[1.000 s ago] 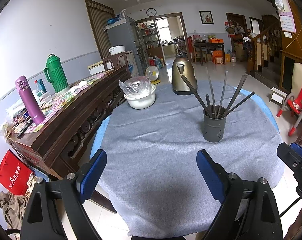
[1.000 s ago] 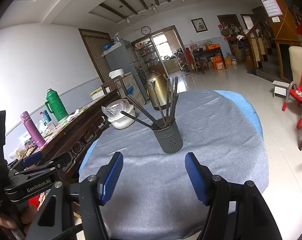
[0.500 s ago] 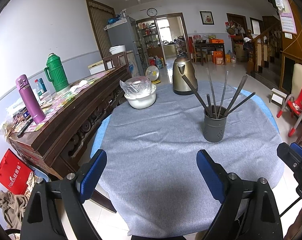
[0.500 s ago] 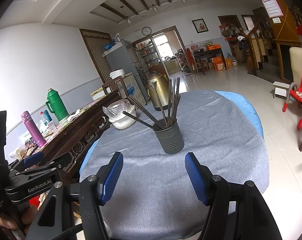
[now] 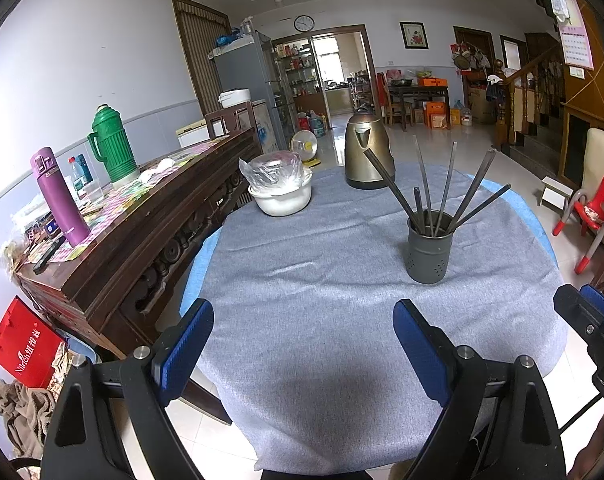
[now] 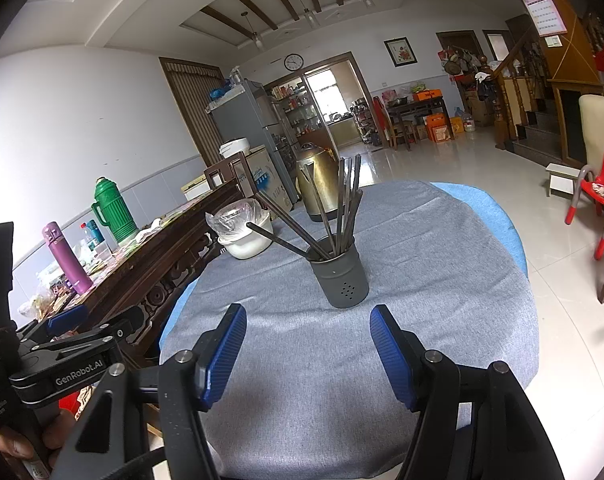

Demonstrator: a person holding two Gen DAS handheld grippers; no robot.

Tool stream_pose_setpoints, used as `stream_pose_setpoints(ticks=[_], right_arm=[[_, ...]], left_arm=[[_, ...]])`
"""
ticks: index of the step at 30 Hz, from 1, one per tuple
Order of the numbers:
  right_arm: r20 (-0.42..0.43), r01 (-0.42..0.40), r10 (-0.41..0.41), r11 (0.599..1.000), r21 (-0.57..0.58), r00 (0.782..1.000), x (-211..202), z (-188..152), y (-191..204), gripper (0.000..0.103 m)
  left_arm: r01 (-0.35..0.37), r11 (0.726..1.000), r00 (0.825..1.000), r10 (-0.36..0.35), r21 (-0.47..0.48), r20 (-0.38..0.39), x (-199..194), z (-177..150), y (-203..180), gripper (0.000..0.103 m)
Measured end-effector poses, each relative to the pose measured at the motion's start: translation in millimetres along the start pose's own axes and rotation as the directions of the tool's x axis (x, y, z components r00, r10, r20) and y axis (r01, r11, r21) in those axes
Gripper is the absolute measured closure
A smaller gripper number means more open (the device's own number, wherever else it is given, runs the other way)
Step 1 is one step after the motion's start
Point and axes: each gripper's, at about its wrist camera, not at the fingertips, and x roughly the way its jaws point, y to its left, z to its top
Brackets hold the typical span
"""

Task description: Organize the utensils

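A dark grey perforated holder [image 5: 429, 251] stands upright on the grey tablecloth [image 5: 321, 300] and holds several dark chopsticks [image 5: 441, 188] fanned outward. It also shows in the right wrist view [image 6: 340, 276], with the chopsticks [image 6: 333, 212] leaning left and up. My left gripper [image 5: 303, 340] is open and empty over the table's near edge, short of the holder. My right gripper [image 6: 307, 344] is open and empty, just in front of the holder.
A white bowl with a plastic bag [image 5: 280, 190] and a brass kettle [image 5: 367, 156] stand at the table's far side. A dark wooden sideboard [image 5: 142, 224] with a purple flask [image 5: 60, 200] and green thermos [image 5: 112, 144] runs along the left. Red chairs [image 5: 593, 216] stand at the right.
The right gripper has moved slightly closer to the holder. The left gripper has hardly moved.
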Motion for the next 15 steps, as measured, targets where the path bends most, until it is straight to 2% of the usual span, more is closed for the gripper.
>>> stream_pose_setpoints(ticks=[15], right_arm=[[0.003, -0.002, 0.002, 1.000, -0.003, 1.000, -1.1, 0.6, 1.6, 0.035]], left_arm=[[-0.004, 1.000, 1.000, 0.004, -0.005, 0.002, 0.9, -1.1, 0.6, 0.012]])
